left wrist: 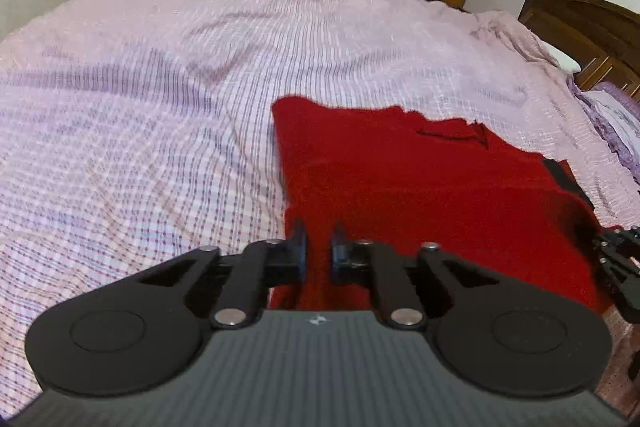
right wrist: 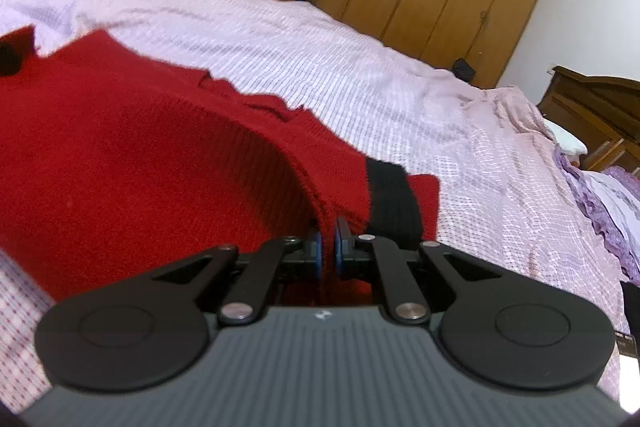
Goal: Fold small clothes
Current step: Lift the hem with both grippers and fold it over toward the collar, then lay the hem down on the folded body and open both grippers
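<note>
Right gripper clamped on raised red sweater hem; left gripper closed over sweater, grip unclear, on pink bedspread.

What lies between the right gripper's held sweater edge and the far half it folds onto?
Nothing visible. The right gripper is shut on the sweater edge; the red cloth ahead lies bare, with only the bed beyond it.

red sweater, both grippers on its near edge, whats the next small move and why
Probably lift both together and carry the near edge toward the far edge. The right gripper is shut on the red sweater, its hem raised; the left gripper has closed at the sweater's left edge.
</note>
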